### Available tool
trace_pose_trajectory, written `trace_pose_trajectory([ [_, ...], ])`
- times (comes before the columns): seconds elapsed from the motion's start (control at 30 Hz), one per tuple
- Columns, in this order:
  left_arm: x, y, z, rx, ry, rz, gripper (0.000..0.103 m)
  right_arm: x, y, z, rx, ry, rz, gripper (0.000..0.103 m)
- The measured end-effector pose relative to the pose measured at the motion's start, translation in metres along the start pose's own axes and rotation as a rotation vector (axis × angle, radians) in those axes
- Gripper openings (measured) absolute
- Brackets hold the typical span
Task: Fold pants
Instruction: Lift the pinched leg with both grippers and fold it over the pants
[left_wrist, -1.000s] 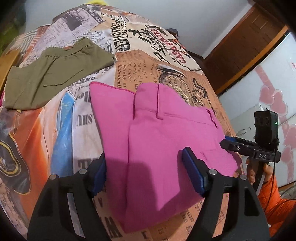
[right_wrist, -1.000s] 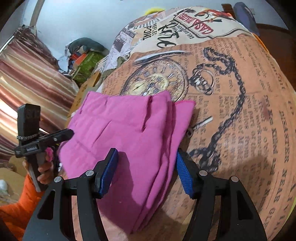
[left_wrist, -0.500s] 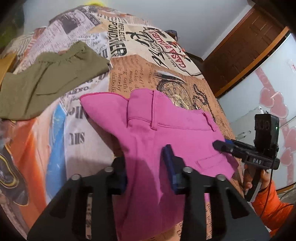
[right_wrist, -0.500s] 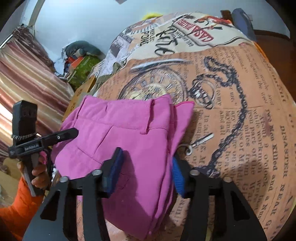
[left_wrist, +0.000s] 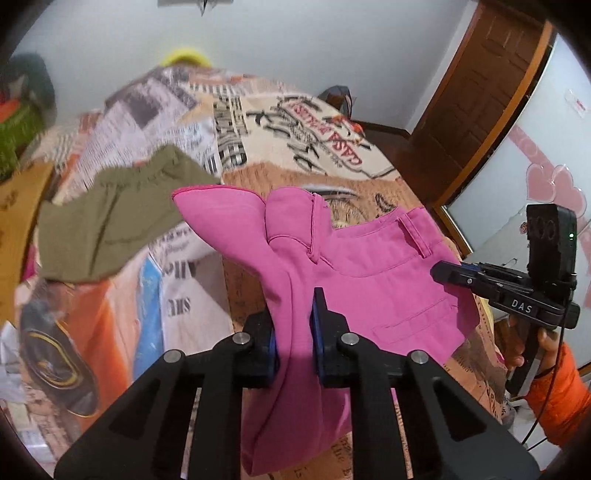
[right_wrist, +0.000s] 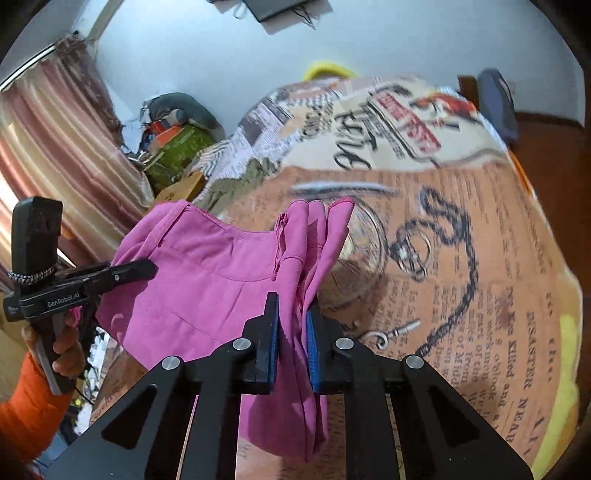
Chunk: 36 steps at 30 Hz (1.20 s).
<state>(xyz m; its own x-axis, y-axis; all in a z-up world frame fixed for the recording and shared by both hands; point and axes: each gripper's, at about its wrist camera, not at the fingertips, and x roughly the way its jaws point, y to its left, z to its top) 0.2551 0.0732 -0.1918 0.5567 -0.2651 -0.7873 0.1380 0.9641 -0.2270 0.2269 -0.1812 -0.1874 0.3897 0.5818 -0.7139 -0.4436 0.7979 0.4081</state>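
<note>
Pink pants (left_wrist: 369, 266) between closing left tongs (left_wrist: 293, 332) and right tongs (right_wrist: 291, 332)

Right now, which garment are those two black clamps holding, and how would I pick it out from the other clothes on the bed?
Find the bed under the newspaper-print bedspread. Near its front edge hang the bright pink woven pants, lifted off the cover, with the left gripper and the right gripper closing on bunched cloth. The only other garment, the olive-green pants, lies flat and untouched behind them.
</note>
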Motion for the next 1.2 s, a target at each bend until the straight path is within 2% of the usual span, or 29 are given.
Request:
trace_pose_trajectory([
  [0.3,-0.046,0.001,0.021,0.013,-0.098,0.02,0.015,-0.018,0.026,0.032,-0.064,-0.079,0.014,0.012],
  [0.57,-0.067,0.025,0.046,-0.006,-0.157,0.057,0.015,-0.01,0.052,0.072,-0.135,-0.124,0.033,0.012],
  [0.9,-0.063,0.087,0.084,-0.055,-0.187,0.115,0.015,0.042,0.082,0.121,-0.186,-0.119,0.063,0.011],
  [1.2,-0.034,0.156,0.104,-0.092,-0.178,0.17,0.015,0.119,0.103,0.155,-0.211,-0.077,0.075,0.011],
])
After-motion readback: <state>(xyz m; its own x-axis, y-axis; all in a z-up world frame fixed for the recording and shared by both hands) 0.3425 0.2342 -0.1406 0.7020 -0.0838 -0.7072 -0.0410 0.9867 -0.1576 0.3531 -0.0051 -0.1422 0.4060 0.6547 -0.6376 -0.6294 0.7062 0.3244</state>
